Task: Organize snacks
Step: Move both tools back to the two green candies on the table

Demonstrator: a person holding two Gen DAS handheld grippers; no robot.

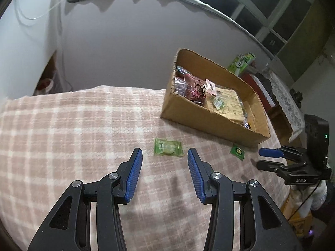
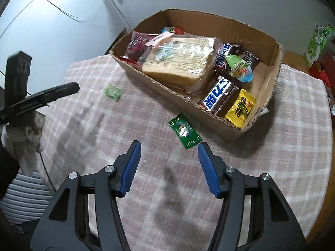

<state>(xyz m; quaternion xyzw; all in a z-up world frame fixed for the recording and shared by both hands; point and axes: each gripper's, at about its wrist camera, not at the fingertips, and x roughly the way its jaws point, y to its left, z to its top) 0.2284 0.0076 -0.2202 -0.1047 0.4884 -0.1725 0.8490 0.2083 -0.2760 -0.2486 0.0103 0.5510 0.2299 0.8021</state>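
A: Left wrist view, item one?
B: Left gripper (image 1: 165,153), jaws apart, holding nothing, above the plaid cloth (image 1: 73,125). Light green packet (image 1: 168,147) on the cloth just ahead of the tips. Box (image 1: 201,117) beyond, snacks inside.

A: Right wrist view?
B: Right gripper (image 2: 169,147), jaws apart, holding nothing. Dark green packet (image 2: 185,130) on the cloth between the tips and the box (image 2: 270,83). Bread (image 2: 180,60), Snickers (image 2: 218,96) and yellow candy (image 2: 240,106) in the box.
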